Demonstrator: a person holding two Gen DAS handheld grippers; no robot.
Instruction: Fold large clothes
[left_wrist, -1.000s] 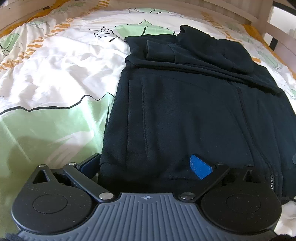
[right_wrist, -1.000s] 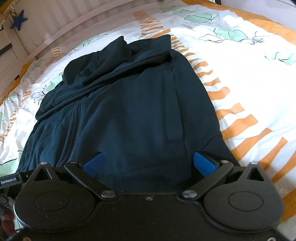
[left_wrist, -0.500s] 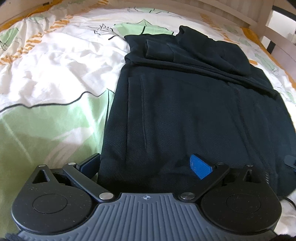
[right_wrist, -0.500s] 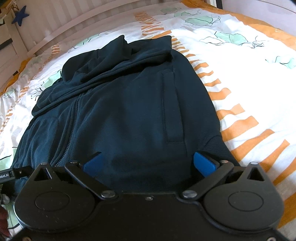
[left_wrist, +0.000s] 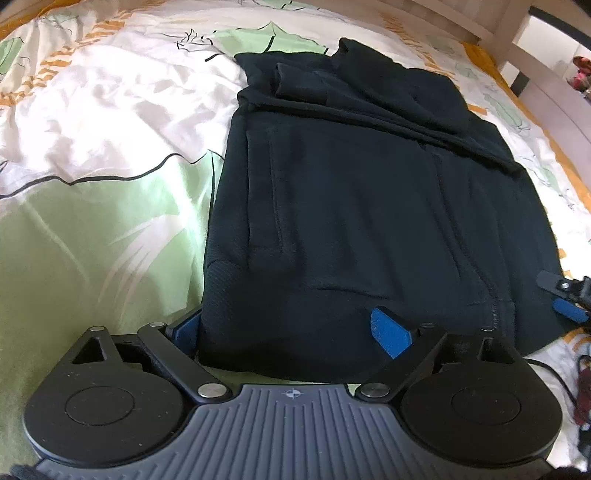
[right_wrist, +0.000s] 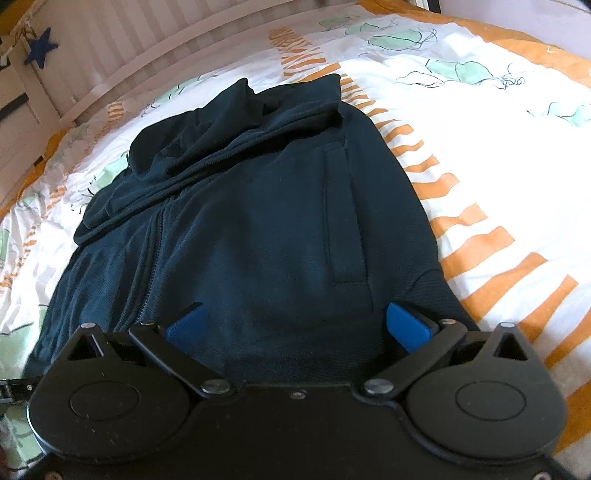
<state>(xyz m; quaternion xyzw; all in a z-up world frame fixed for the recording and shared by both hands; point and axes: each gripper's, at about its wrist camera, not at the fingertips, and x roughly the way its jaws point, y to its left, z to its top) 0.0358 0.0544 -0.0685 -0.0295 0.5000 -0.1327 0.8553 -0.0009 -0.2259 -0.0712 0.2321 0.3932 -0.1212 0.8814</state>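
A dark navy zip jacket (left_wrist: 351, 206) lies flat on the bed, sleeves and hood folded across its far end. My left gripper (left_wrist: 288, 332) straddles the near left corner of the hem. Its jaws are closing, still wide, with the hem between the blue pads (left_wrist: 389, 332); the left pad sits at the fabric's edge. In the right wrist view the same jacket (right_wrist: 251, 236) runs away from my right gripper (right_wrist: 295, 326), which stands open over the near right hem beside the pocket. The right gripper's fingertips (left_wrist: 565, 299) also show at the jacket's right edge.
The bed cover (left_wrist: 92, 221) is white with green leaves and orange stripes (right_wrist: 480, 240). A slatted white bed rail (right_wrist: 92, 55) with a blue star (right_wrist: 40, 51) runs along the far side. A wooden frame (left_wrist: 509, 33) stands at the far right. A dark cable (left_wrist: 576, 369) lies near the right edge.
The left view has drawn back and up a little, so more of the jacket's near hem shows. The left jaws have narrowed slightly. The right gripper's fingertips now show at its right edge.
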